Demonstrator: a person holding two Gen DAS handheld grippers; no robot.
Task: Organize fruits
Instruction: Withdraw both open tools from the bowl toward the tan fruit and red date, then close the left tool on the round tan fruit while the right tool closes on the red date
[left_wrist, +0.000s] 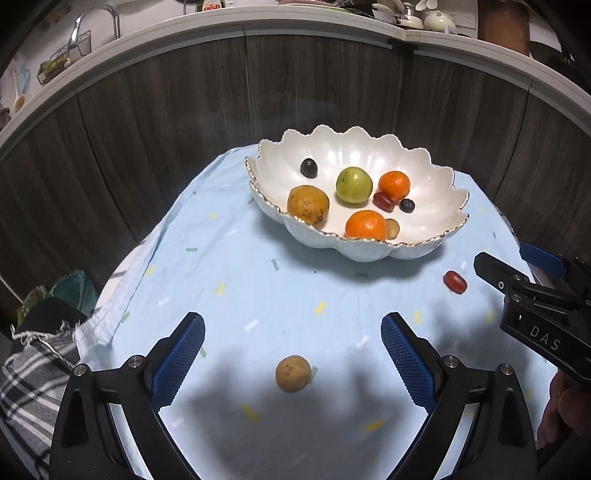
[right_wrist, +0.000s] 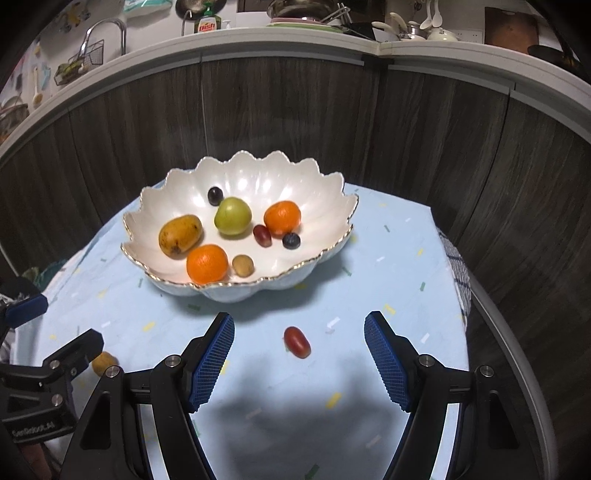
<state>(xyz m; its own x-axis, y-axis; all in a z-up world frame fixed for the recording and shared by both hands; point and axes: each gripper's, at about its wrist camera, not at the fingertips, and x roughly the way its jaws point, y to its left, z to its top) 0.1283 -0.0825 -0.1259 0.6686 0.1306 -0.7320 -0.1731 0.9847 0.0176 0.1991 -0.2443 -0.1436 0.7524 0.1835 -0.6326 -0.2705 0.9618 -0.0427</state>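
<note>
A white scalloped bowl (left_wrist: 369, 155) (right_wrist: 258, 177) with a gold rim holds several fruits: two oranges, a green apple, a yellow-brown fruit, grapes and a blueberry. A small tan round fruit (left_wrist: 293, 373) (right_wrist: 104, 363) lies on the cloth, between the blue pads of my left gripper (left_wrist: 291, 354), which is open and not touching it. A red grape (right_wrist: 297, 342) (left_wrist: 455, 281) lies on the cloth in front of the bowl, between the fingers of my right gripper (right_wrist: 299, 350), also open with wide room on both sides.
A pale blue cloth (left_wrist: 240, 266) with confetti marks covers the small table. Dark wood panels and a white counter edge (left_wrist: 221, 26) curve behind it. A striped towel (left_wrist: 29, 369) hangs at the left edge. A hand (left_wrist: 565, 410) holds the right gripper.
</note>
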